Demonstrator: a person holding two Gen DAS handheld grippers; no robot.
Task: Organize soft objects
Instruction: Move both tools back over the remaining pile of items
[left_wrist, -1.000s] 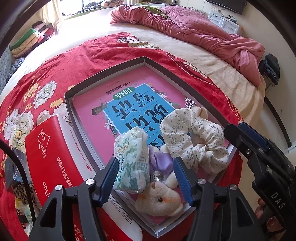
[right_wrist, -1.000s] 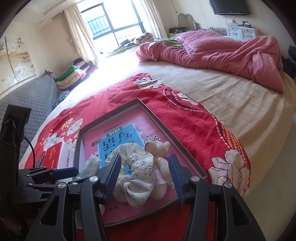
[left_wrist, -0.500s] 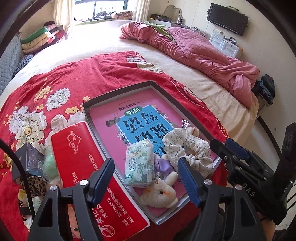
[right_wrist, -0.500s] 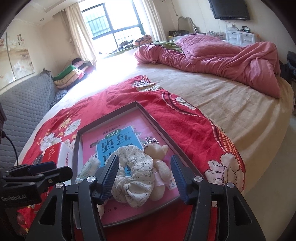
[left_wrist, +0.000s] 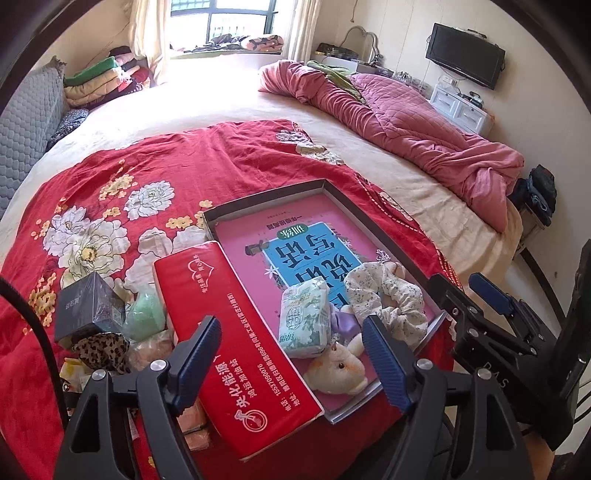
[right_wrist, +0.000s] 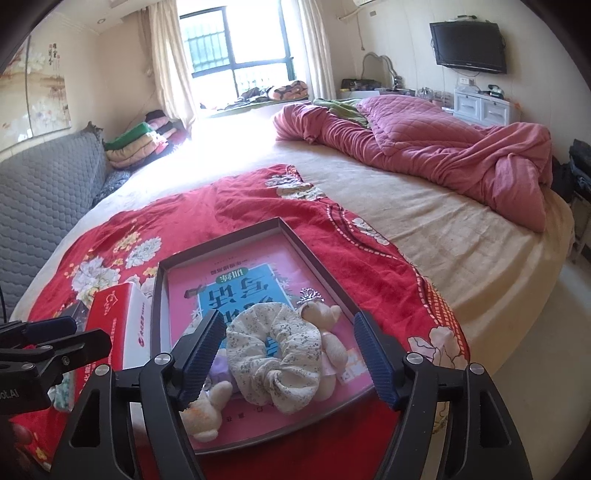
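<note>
4 soft things already lie in the tray (left_wrist: 373, 225): tissue pack (left_wrist: 304, 319), floral scrunchie (right_wrist: 275, 354), bunny (left_wrist: 338, 369), crowned bear (right_wrist: 325, 332). At 9 o'clock, outside, leopard scrunchie (left_wrist: 101, 350) and green piece (left_wrist: 144, 315) wait. Left gripper (left_wrist: 291, 363) and right gripper (right_wrist: 286, 360) hover spread, holding nothing.

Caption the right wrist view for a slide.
Open right gripper hovers over a tray holding a floral scrunchie and plush toys on the red blanket.

Glossy printed card lining the tray (left_wrist: 325, 186). Crinkled floral cloth scrunchie (right_wrist: 275, 350) inside, beside the tray's fuzzy plush bunny (left_wrist: 338, 367). Shiny plastic tissue pack (left_wrist: 304, 319).
</note>
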